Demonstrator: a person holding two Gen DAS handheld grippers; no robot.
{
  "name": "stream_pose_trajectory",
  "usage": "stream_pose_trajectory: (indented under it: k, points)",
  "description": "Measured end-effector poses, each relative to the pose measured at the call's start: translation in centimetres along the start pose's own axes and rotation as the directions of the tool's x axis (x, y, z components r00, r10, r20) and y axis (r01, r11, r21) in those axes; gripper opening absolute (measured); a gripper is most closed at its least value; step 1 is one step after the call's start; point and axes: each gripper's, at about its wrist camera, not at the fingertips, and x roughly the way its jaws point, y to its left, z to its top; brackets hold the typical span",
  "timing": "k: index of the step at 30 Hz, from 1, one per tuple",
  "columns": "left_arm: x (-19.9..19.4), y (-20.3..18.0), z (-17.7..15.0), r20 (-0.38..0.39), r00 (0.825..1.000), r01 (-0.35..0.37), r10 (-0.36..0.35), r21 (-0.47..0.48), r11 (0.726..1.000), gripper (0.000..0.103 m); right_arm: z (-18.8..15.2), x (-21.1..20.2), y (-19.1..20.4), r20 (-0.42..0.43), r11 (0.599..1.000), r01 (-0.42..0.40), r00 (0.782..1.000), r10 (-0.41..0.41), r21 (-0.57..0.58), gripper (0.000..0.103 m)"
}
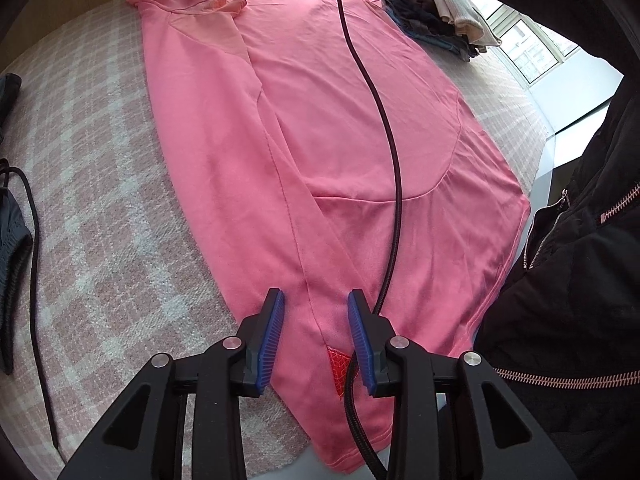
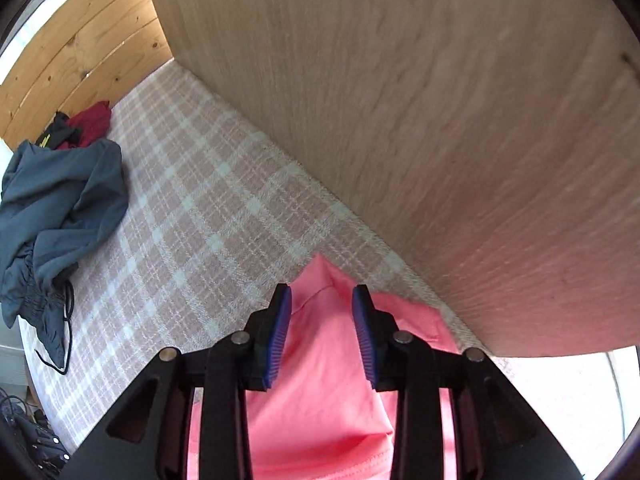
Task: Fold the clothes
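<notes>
Both grippers hovered parted over the pink shirt on the checked blanket.

Left gripper (image 1: 316,300) pointed steeply down at the near end of the pink shirt (image 1: 320,120), its 2 blue pads apart with a folded fabric edge lying between them, unpinched; a black cable (image 1: 384,120) crossed the shirt lengthwise. Right gripper (image 2: 322,294) stood released above the shirt's far corner, close to a wooden panel (image 2: 440,120). Grey clothing (image 2: 56,200) lay crumpled well apart on the checked blanket (image 2: 200,208).
</notes>
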Motion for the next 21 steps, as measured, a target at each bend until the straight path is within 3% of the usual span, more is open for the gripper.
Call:
stream_pose_trajectory:
  k: [2, 4, 6, 16, 21]
  points:
    - [0.0, 0.1, 0.0, 0.0, 1.0, 0.004, -0.004, -0.001, 1.0, 0.032, -0.1, 0.4, 0.4, -0.006, 1.0, 0.002, 1.0, -0.002, -0.016, 0.03]
    - [-0.1, 0.0, 0.0, 0.0, 1.0, 0.004, -0.004, 0.001, 1.0, 0.032, -0.1, 0.4, 0.5, -0.003, 1.0, -0.005, 1.0, 0.005, -0.023, 0.004]
    - [-0.1, 0.0, 0.0, 0.0, 1.0, 0.004, -0.004, 0.002, 1.0, 0.032, -0.2, 0.0, 0.4, 0.005, 1.0, -0.002, 1.0, 0.002, -0.027, 0.002]
    - [-0.2, -0.3, -0.2, 0.006, 1.0, 0.007, -0.007, 0.009, 1.0, 0.039, -1.0, 0.0, -0.4, -0.025, 0.987, 0.16, 0.987, -0.161, -0.026, 0.004]
    - [-0.4, 0.1, -0.5, 0.022, 1.0, 0.019, -0.019, -0.031, 0.999, 0.039, -0.8, -3.6, 0.1, 0.096, 0.991, 0.129, 0.987, -0.13, 0.017, 0.03]
